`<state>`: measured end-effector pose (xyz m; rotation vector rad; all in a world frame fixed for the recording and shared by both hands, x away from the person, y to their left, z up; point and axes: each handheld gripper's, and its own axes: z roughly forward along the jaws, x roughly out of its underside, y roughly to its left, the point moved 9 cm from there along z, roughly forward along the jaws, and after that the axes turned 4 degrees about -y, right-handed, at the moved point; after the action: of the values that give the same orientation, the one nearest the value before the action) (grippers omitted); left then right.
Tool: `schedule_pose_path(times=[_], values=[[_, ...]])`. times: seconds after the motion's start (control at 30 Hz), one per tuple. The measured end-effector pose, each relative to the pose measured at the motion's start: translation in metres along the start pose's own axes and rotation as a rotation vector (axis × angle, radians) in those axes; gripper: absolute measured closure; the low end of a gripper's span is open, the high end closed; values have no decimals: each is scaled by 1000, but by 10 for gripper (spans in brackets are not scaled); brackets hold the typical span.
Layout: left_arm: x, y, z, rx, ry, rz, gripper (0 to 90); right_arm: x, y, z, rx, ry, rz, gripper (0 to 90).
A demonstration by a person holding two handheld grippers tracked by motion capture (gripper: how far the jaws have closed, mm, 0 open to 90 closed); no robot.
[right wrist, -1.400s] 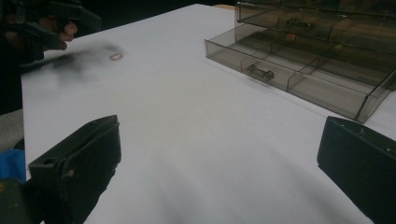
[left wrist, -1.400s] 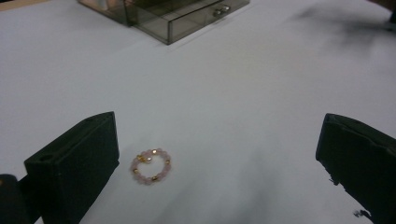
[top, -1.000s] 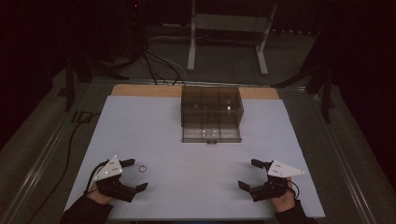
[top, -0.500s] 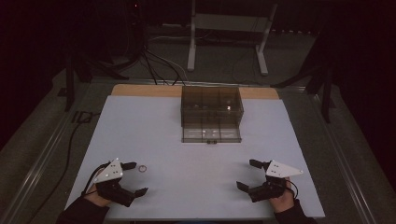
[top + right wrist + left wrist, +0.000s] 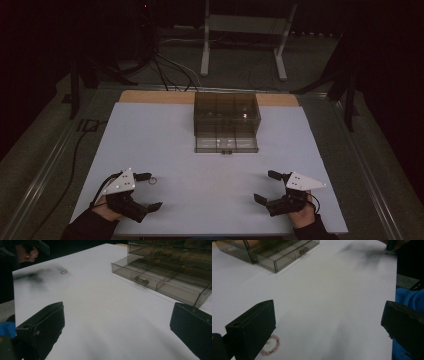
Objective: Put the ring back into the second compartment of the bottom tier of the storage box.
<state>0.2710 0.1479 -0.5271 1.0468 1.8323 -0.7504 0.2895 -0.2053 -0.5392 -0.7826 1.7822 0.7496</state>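
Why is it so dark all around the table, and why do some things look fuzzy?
In the high view, light falls on the white table while the room behind stays almost black. In the left gripper view, the pink bead bracelet close to the left tool looks soft and blurry. In the right gripper view, a smudgy dark shadow lies on the table, and the see-through drawer box is a bit hazy.

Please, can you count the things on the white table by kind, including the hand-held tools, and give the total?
Bead bracelet, pink: 1
Clear smoky drawer box: 1
Hand-held tools: 2, the left tool and the right tool, both open
Total: 4
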Motion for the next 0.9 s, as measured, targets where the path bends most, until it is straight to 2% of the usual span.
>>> schedule_pose_path(times=[0.47, 0.53, 0.67, 0.73, 0.9], values=[[-10, 1, 2, 9, -25, 14, 6, -2, 0, -3, 8, -15, 14, 0], [-12, 2, 3, 4, -21, 19, 6, -3, 1, -2, 7, -14, 8, 0], [-17, 4, 3, -11, -43, 12, 7, -2, 1, -2, 8, -10, 6, 0], [-18, 6, 4, -23, -41, 21, 6, -2, 1, -2, 9, -11, 7, 0], [-19, 10, 5, -38, -34, 12, 6, -3, 1, -3, 11, -15, 7, 0]])
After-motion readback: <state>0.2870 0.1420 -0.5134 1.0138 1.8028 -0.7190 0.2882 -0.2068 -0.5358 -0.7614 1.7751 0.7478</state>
